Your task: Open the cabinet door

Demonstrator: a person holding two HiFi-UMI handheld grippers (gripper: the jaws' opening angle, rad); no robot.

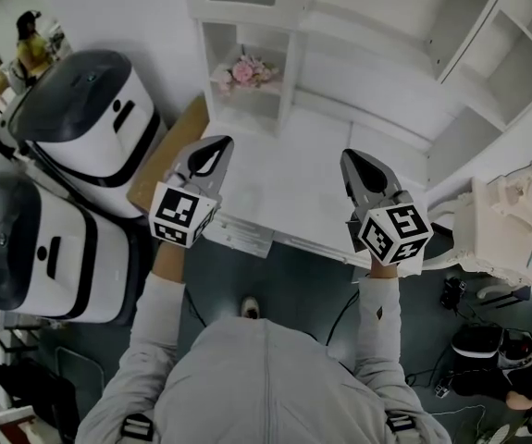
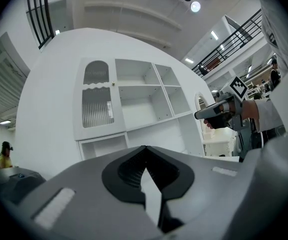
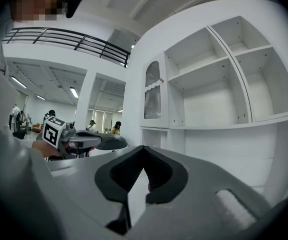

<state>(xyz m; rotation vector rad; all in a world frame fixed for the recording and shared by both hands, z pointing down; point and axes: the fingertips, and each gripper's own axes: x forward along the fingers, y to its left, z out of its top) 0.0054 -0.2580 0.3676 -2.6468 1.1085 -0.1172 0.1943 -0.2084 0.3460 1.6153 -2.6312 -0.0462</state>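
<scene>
A white cabinet [image 1: 358, 72] with open shelves stands in front of me. Its door [image 2: 96, 101] is an arched panel of ribbed glass at the upper left, closed, with a small knob [image 2: 113, 84] on its right edge; the right gripper view shows the door [image 3: 153, 96] too. My left gripper [image 1: 212, 151] and right gripper [image 1: 353, 160] are held level side by side over the white counter [image 1: 284, 192], short of the cabinet. Both are shut with nothing between the jaws, as seen at the left gripper [image 2: 145, 149] and the right gripper [image 3: 142, 149]. Neither touches the door.
Two rounded white-and-black machines [image 1: 90, 109] [image 1: 34, 248] stand at the left. Pink flowers [image 1: 245, 70] sit in a small cubby under the door. A wooden board [image 1: 168, 155] lies beside the counter. A white device [image 1: 506, 220] is at the right. People stand far off.
</scene>
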